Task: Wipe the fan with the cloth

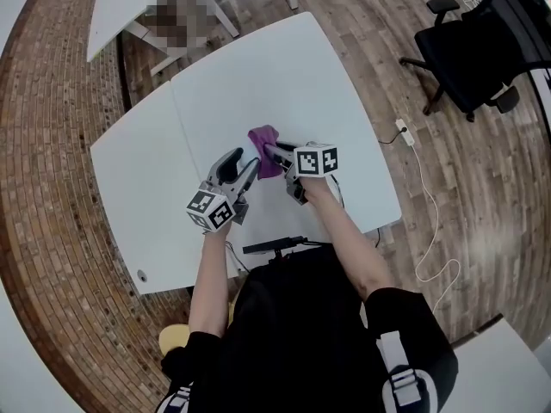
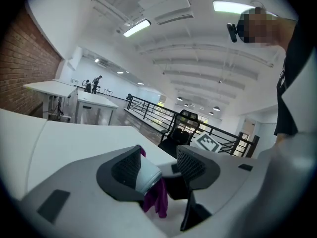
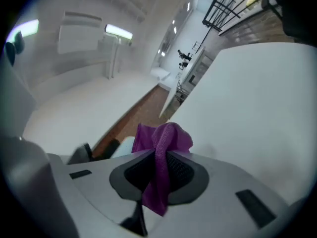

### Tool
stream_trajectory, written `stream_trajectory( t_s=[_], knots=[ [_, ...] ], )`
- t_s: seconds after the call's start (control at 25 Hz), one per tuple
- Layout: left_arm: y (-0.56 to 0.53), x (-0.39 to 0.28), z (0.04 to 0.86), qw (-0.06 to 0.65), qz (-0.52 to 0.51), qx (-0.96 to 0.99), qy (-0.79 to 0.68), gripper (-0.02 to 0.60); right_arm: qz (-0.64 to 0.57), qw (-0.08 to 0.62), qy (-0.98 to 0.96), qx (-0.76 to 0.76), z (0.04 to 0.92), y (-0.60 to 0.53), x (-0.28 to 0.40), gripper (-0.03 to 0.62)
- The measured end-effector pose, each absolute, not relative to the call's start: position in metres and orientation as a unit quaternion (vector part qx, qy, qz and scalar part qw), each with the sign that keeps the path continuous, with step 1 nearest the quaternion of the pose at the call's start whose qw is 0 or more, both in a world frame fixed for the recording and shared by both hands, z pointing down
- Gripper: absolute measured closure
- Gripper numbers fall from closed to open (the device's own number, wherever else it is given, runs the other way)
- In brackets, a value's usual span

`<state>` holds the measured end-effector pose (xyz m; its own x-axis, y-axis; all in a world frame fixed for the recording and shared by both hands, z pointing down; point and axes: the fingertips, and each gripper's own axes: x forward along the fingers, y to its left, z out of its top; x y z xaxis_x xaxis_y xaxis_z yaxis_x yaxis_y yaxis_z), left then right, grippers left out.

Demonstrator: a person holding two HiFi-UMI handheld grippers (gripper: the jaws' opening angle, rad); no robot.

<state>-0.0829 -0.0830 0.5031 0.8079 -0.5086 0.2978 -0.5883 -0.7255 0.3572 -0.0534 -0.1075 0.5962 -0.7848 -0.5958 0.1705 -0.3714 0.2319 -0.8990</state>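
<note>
A purple cloth (image 1: 265, 147) hangs pinched in my right gripper (image 1: 270, 153), which is shut on it over the middle of the white table (image 1: 284, 76). In the right gripper view the cloth (image 3: 163, 143) bunches above the pads and trails below them. My left gripper (image 1: 247, 168) points at the cloth from the left. In the left gripper view a white rounded part of the fan (image 2: 146, 175) sits between the jaws against the left pad, with the cloth (image 2: 157, 201) touching it from behind. The rest of the fan is hidden.
A black office chair (image 1: 482, 41) stands on the wooden floor at the right. A white power strip and cable (image 1: 405, 132) lie on the floor by the table's right edge. A dark bar (image 1: 274, 246) sits at the table's near edge. Another white table (image 1: 120, 7) stands behind.
</note>
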Motion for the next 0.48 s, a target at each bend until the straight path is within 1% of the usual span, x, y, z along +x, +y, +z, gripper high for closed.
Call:
stream_trajectory(
  t_s=[0.12,0.2,0.32,0.44,0.48],
  knots=[
    [-0.084,-0.083,0.505,0.229,0.089,0.919,-0.307,0.341,-0.545,0.018,0.764,-0.344,0.639,-0.101,-0.06,0.528],
    [-0.083,-0.084,0.504,0.229,0.092,0.92,-0.304,0.341,-0.539,-0.06,0.758,-0.363,0.668,-0.095,-0.061,0.528],
    [-0.083,-0.084,0.505,0.223,0.098,0.921,-0.305,0.341,-0.52,-0.153,0.752,-0.376,0.688,-0.09,-0.059,0.528],
    [-0.083,-0.084,0.505,0.221,0.101,0.921,-0.305,0.341,-0.436,-0.283,0.749,-0.411,0.686,-0.089,-0.034,0.528],
    [-0.083,-0.083,0.505,0.22,0.103,0.921,-0.304,0.341,-0.406,-0.305,0.747,-0.429,0.682,-0.092,-0.024,0.528]
  ],
)
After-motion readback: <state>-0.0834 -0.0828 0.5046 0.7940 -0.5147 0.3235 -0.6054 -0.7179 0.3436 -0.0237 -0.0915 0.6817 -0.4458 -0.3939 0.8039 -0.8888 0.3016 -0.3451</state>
